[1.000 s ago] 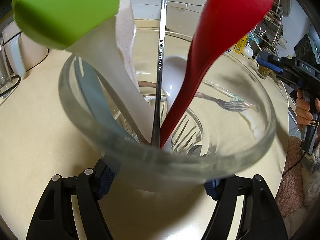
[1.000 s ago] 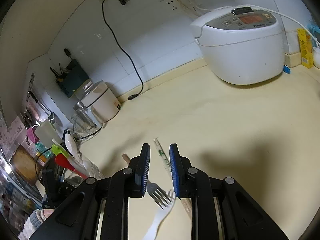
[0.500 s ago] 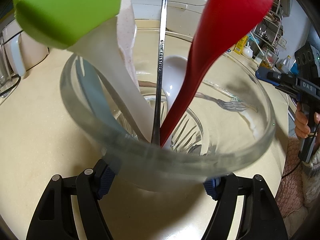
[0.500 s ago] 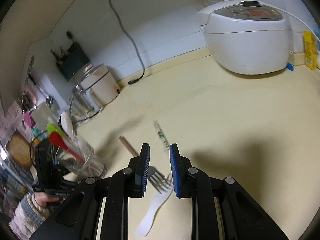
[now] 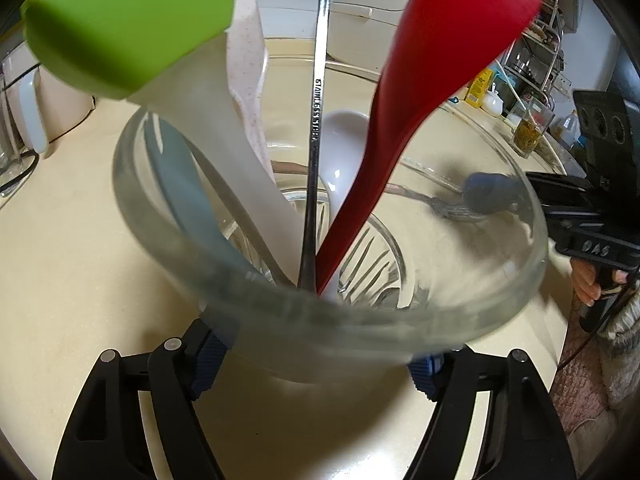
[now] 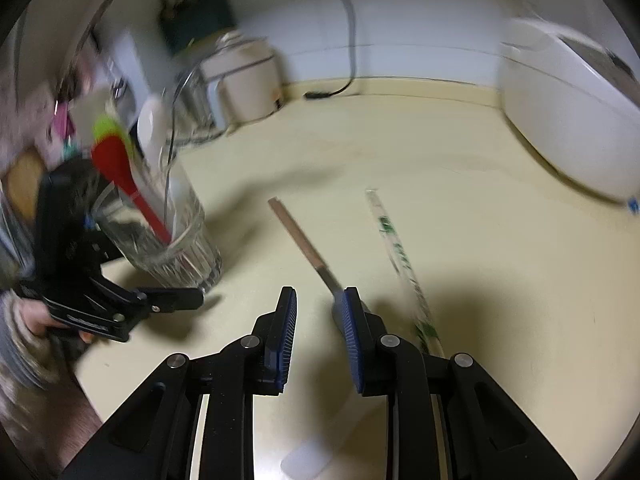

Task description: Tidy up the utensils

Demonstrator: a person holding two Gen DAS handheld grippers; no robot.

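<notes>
Fork [image 6: 308, 246] lying flat on the counter [image 6: 480, 240], just ahead of the right gripper [image 6: 319, 294] and well apart from the glass [image 6: 180, 248] that holds the sorted utensils. Its long axis runs diagonally. The wooden handle points away toward the back wall and to the left, and the metal neck points toward the camera, where it disappears behind the right-hand finger. The tines are hidden. The right gripper's jaws are opening and only bare counter lies between them, so it grasps nothing. The left gripper [image 5: 316, 360] has its pads against both sides of the glass, and its jaws are easing open.

Likely faults:
- The neck sits under one finger rather than centred, so closing here would probably nudge or spin the fork instead of pinching it.
- A white plastic handle [image 6: 306, 458] lies close by and could be caught along with the fork.
- The glass seems to lean. It is top-heavy with the red spoon [image 5: 420, 100] and the green spatula [image 5: 132, 28], so a looser hold might let it tip.
</notes>
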